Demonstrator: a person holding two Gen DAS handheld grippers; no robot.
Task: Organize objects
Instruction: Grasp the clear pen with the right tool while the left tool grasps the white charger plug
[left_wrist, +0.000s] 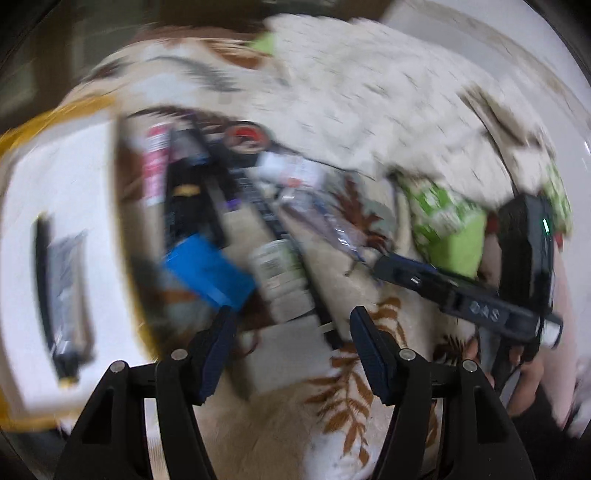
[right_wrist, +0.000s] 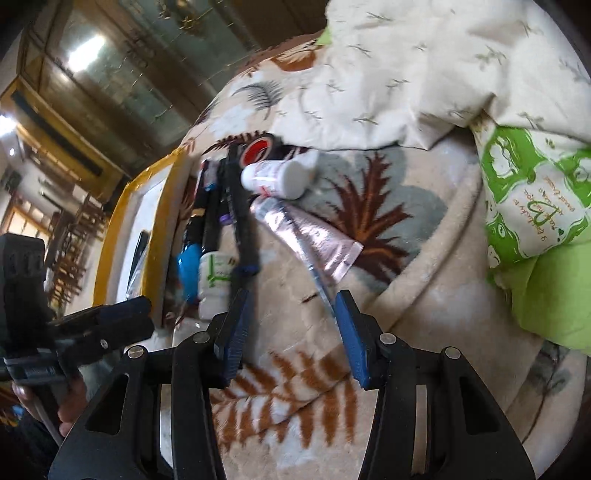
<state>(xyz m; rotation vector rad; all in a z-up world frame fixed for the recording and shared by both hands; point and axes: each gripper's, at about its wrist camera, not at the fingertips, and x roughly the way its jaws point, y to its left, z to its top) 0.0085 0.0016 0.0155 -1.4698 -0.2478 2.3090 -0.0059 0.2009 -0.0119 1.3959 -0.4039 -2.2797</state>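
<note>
Both grippers, left (left_wrist: 291, 328) and right (right_wrist: 291, 317), hover with fingers spread and empty over a leaf-patterned fleece blanket (right_wrist: 388, 295). Scattered toiletries lie beside a yellow-rimmed white tray (left_wrist: 74, 155). Likely between picks; next, close on the pink foil tube (right_wrist: 314, 232).

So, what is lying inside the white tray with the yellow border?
Inside the white tray, a long dark item with a silvery face lies flat. It is too blurred to identify. The right wrist view shows only its edge, and the rim hides the remaining tray floor.
</note>
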